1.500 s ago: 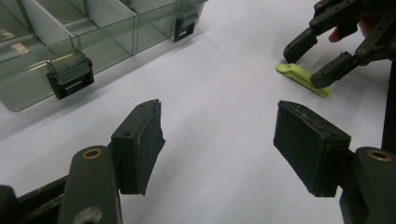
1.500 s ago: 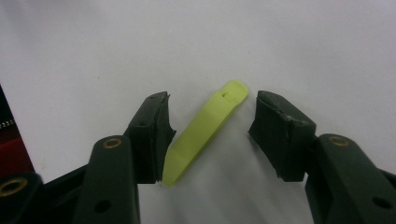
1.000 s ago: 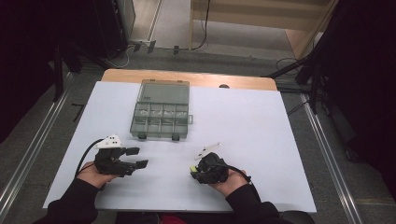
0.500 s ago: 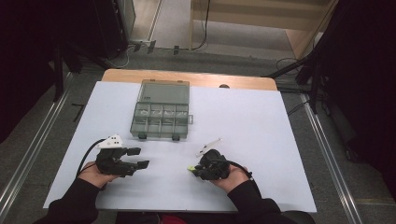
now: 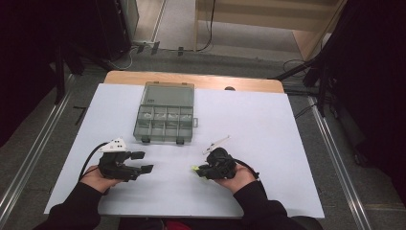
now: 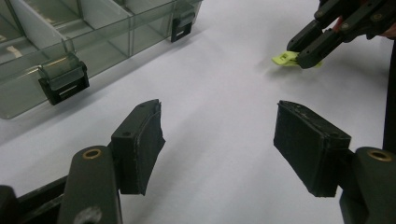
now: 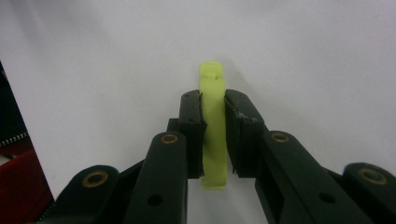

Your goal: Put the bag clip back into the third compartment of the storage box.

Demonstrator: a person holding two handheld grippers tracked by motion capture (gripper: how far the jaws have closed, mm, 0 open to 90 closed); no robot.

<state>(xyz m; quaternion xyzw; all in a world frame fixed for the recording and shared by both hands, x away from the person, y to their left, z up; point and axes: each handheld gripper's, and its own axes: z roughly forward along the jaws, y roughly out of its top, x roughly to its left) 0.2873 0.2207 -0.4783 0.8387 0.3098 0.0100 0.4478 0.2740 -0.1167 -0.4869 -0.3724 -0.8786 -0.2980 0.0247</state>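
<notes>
My right gripper (image 5: 197, 168) rests low over the white table's near right part. Its jaws have just been closing, and its pads press on a slim yellow-green plastic piece (image 7: 214, 88) that pokes out past the tips. The left gripper view shows that right gripper (image 6: 306, 46) farther off with the yellow-green piece (image 6: 286, 58) at its tip, just above the sheet. My left gripper (image 5: 141, 162) sits at the near left, and the left gripper (image 6: 219, 140) is open with only bare table between its pads. A clear compartment box (image 5: 165, 117) lies with its lid open beyond both grippers.
The white table (image 5: 268, 124) ends at a wooden strip (image 5: 191, 80) at the far side. Metal rails (image 5: 335, 158) run along both sides. The box's black latches (image 6: 63, 81) face the left gripper. A forearm in a dark sleeve (image 5: 258, 201) enters behind each gripper.
The right gripper has shifted slightly to the right and turned a little with the yellow-green piece at its tip. The left gripper and the box have stayed where they were.
</notes>
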